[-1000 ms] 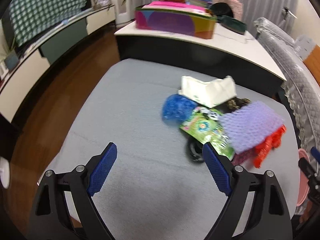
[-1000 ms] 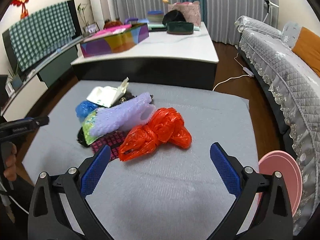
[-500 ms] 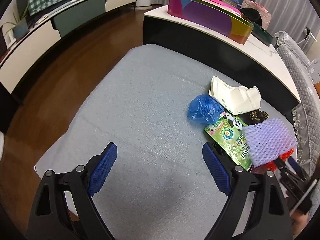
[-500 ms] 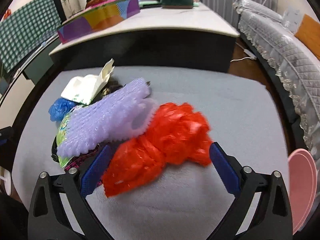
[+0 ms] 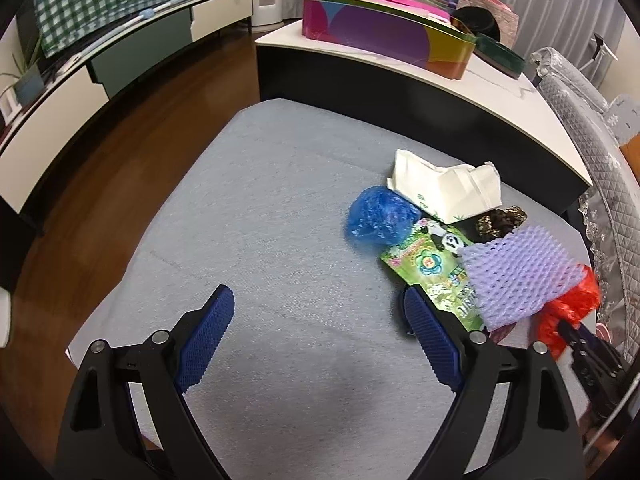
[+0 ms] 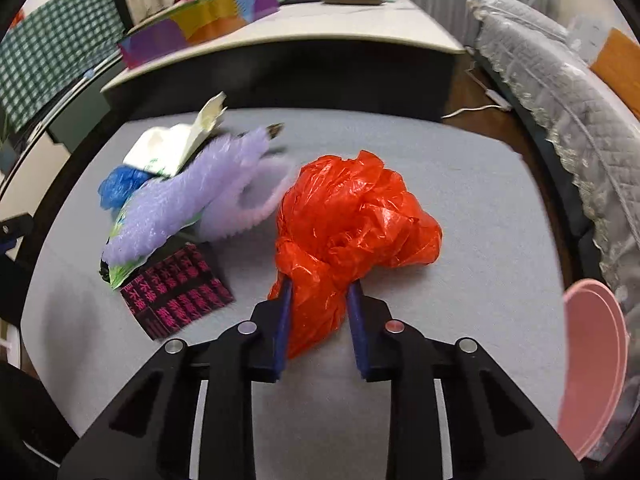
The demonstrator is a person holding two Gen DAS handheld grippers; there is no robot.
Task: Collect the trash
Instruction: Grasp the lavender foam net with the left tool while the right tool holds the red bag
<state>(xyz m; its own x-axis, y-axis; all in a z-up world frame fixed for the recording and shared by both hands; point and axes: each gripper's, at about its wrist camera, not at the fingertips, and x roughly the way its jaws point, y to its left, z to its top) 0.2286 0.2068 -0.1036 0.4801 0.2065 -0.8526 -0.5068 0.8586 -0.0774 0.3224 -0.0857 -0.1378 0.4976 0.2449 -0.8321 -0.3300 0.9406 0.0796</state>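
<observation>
A pile of trash lies on the grey padded table (image 5: 280,208). In the right wrist view my right gripper (image 6: 319,300) is shut on the near end of a crumpled red plastic bag (image 6: 352,208). Left of it lie a purple foam net (image 6: 188,196), a black and pink wrapper (image 6: 176,292), a blue bag (image 6: 120,184) and a white tissue pack (image 6: 168,148). In the left wrist view my left gripper (image 5: 316,316) is open and empty over bare table, left of the green panda wrapper (image 5: 432,264), blue bag (image 5: 378,216), white pack (image 5: 448,188), purple net (image 5: 520,276) and red bag (image 5: 572,308).
A pink bin rim (image 6: 592,364) stands at the table's right edge. A low white-topped table (image 5: 440,64) with a colourful box (image 5: 384,32) stands behind. A grey quilted sofa (image 6: 560,88) is on the right, wooden floor (image 5: 112,152) on the left.
My right gripper moved forward over the red bag and closed its jaws on it. My left gripper stayed open and drew back a little from the pile.
</observation>
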